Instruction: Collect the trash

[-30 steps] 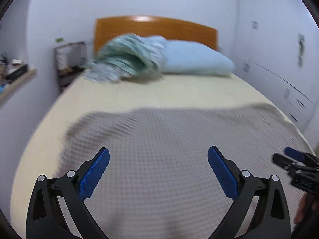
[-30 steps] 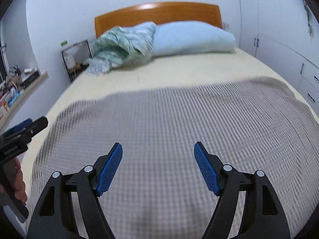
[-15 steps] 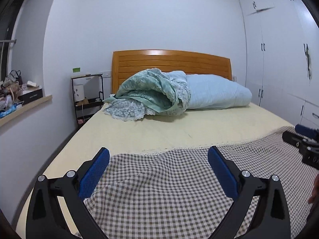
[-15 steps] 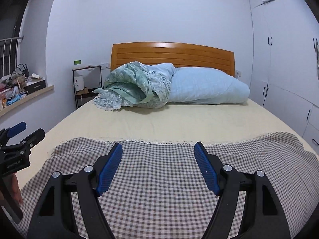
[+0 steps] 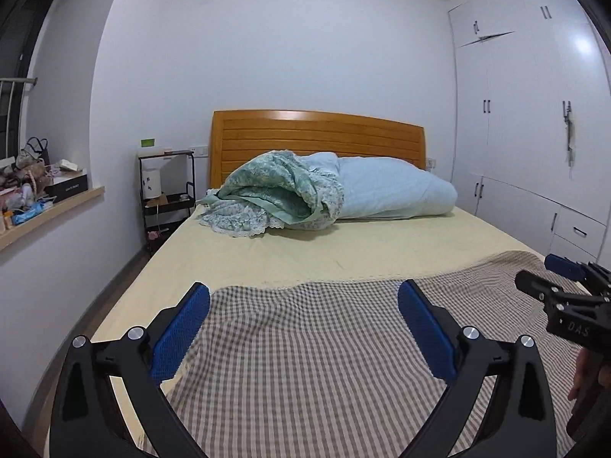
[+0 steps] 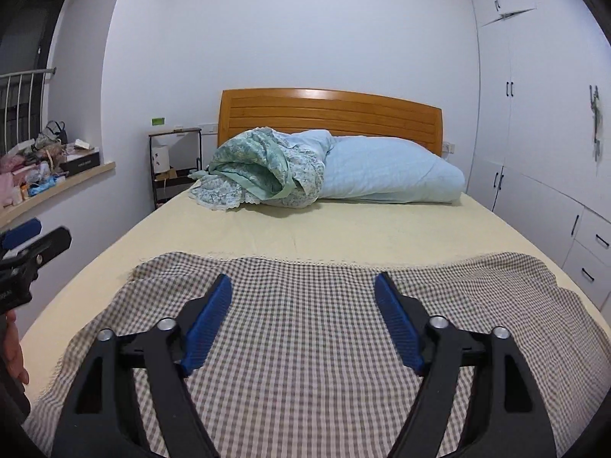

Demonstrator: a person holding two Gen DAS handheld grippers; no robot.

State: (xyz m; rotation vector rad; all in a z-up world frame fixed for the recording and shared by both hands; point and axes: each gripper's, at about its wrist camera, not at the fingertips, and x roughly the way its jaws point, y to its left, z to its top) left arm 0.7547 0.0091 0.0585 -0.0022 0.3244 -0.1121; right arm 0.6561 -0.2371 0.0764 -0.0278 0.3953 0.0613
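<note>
With the bed (image 5: pixel 343 244) as the landmark, and starting to its left, a window ledge (image 5: pixel 53 210) is carrying a clutter of bags, boxes and packets, too small and jumbled for any of it to be told as trash. Beside the head of the bed on that side a black shelf cart (image 5: pixel 166 194) is standing. The left tool (image 5: pixel 303 324) is hovering over the foot of the bed with its blue pads spread wide and nothing between them. Under it a checked cloth (image 5: pixel 324 362) is lying across the foot end, reaching partway up the yellow sheet. At the head of the bed a green floral quilt (image 5: pixel 275 194) is lying bunched against a pale blue duvet (image 5: pixel 393 194), in front of the wooden headboard (image 5: pixel 317 129). The right tool (image 6: pixel 303 316) is hovering over the same cloth, just right of the left one, likewise gaping wide and empty. To the right of the bed a white wardrobe (image 5: pixel 534 133) is filling the wall. Over the last second both cameras have been tilting up from a close, blurred look down at the cloth to a level view of the whole room, and the blur has gone. I judge this to be a scan of the room, and no trash is showing on the bed. Whether it is already gathered or lying out of view cannot be told.
</note>
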